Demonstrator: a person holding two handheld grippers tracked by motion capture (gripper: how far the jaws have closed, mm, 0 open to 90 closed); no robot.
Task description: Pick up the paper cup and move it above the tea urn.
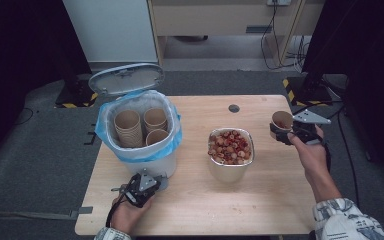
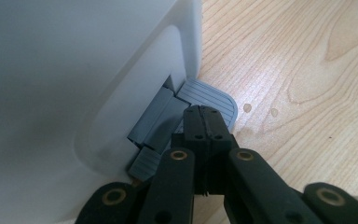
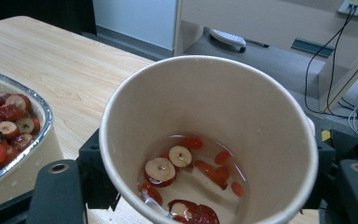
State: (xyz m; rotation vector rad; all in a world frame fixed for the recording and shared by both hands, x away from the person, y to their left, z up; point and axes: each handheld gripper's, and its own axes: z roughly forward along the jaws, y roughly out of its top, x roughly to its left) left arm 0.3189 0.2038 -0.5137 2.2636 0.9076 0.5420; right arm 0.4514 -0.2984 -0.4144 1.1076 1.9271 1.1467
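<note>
One bin (image 1: pixel 145 160); four paper cups (image 1: pixel 128 125); one foil tray (image 1: pixel 230 167)

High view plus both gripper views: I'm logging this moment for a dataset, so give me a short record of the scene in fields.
table: wood
bin: white, blue liner, lid up
in bin: stacked paper cups
pedal: grey, at bin's base
left tongs: shut, tips on the pedal
tray: foil, full of red date slices
right tongs: gripping a cup
cup: paper, liquid and a few date slices inside
</note>
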